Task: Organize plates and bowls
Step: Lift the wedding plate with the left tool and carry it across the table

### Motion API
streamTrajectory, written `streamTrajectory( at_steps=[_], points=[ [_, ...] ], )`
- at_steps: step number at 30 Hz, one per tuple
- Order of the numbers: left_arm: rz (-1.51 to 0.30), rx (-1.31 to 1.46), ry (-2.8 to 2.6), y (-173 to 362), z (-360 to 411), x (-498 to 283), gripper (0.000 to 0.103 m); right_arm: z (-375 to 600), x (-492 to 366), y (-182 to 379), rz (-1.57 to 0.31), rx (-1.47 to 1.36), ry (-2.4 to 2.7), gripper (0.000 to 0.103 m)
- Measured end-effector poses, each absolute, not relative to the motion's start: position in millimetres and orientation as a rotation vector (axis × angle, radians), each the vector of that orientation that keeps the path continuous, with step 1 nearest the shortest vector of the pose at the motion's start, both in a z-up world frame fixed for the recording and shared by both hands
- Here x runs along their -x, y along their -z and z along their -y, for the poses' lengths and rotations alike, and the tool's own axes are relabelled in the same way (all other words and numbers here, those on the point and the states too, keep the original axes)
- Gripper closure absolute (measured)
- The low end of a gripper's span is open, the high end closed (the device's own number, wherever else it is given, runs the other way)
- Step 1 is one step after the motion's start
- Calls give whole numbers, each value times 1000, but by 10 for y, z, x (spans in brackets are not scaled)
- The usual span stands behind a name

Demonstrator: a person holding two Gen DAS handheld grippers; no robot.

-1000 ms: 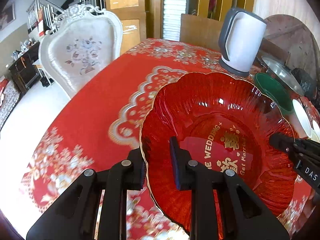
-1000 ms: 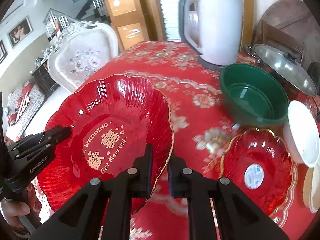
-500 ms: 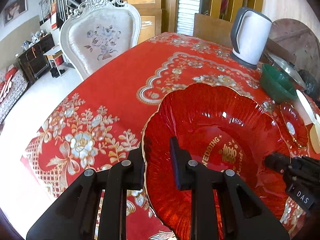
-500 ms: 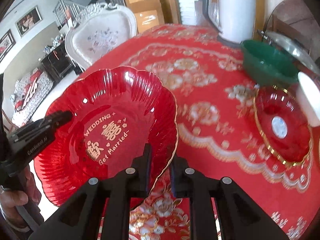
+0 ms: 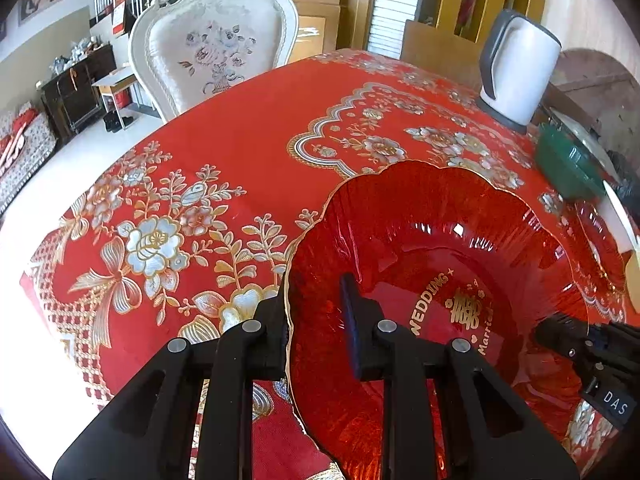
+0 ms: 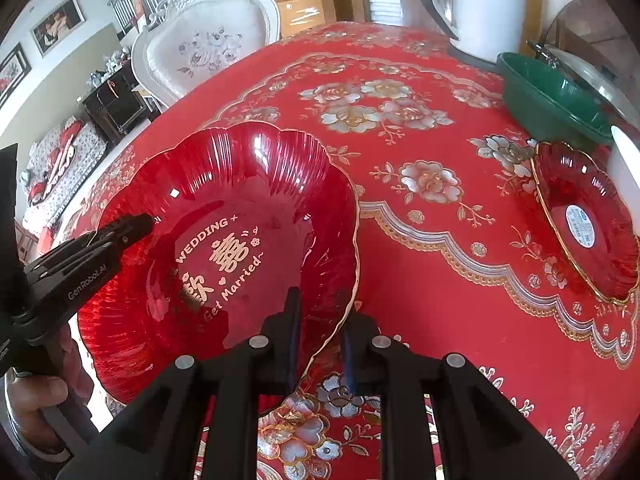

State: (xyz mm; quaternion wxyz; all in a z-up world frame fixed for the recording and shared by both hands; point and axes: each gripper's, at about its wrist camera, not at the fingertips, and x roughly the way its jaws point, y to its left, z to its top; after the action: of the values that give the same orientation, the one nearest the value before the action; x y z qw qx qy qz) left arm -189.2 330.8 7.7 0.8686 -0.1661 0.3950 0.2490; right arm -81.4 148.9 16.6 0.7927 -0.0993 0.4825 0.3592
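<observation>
L gripper [image 5: 314, 328]: blk, silver screws | R gripper [image 6: 320, 328]: blk, "DAS" tag

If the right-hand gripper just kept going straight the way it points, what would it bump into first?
The right gripper is already clamped on the rim of the big red wedding plate, so the plate goes with it. Beyond, the line runs over bare red tablecloth; nothing seems to stand in it, though fisheye depth is uncertain.

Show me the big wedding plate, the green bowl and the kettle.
Big wedding plate [image 6: 224, 248], right wrist view: lettered centre.
Green bowl [image 6: 548, 96], right wrist view: inner wall.
Kettle [image 5: 524, 76], left wrist view: white body.
</observation>
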Motion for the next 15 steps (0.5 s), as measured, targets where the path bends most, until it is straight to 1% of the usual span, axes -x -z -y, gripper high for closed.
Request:
streamTrajectory(
  at_steps=[2, 3, 4, 5, 6, 7, 12, 15],
  points=[
    [-820, 359, -517, -48, -3316, 1894, 81, -1472, 812, -156, -1053, 194, -780, 85],
    [-817, 351, -522, -37, -3312, 1900, 76, -1468, 809, -146, -1065, 183, -787, 85],
    [-817, 344, -529, -28, -3311, 1900, 65, -1465, 810, -134, -1077, 172, -791, 85],
    [-816, 342, -531, -21, -3313, 1901, 57, -1461, 809, -122, -1087, 164, -794, 85],
    [-812, 345, -528, -16, -3323, 1909, 41, -1456, 809, -110, -1098, 156, -797, 85],
    [-799, 356, -522, -19, -3341, 1928, 36, -1445, 806, -101, -1108, 148, -797, 85],
    [-766, 313, -564, -134, -3375, 1973, 36, -1339, 796, -116, -1130, 101, -794, 71],
    [-747, 283, -568, -257, -3328, 1968, 36, -1269, 780, -149, -1134, 65, -797, 69]
  ],
)
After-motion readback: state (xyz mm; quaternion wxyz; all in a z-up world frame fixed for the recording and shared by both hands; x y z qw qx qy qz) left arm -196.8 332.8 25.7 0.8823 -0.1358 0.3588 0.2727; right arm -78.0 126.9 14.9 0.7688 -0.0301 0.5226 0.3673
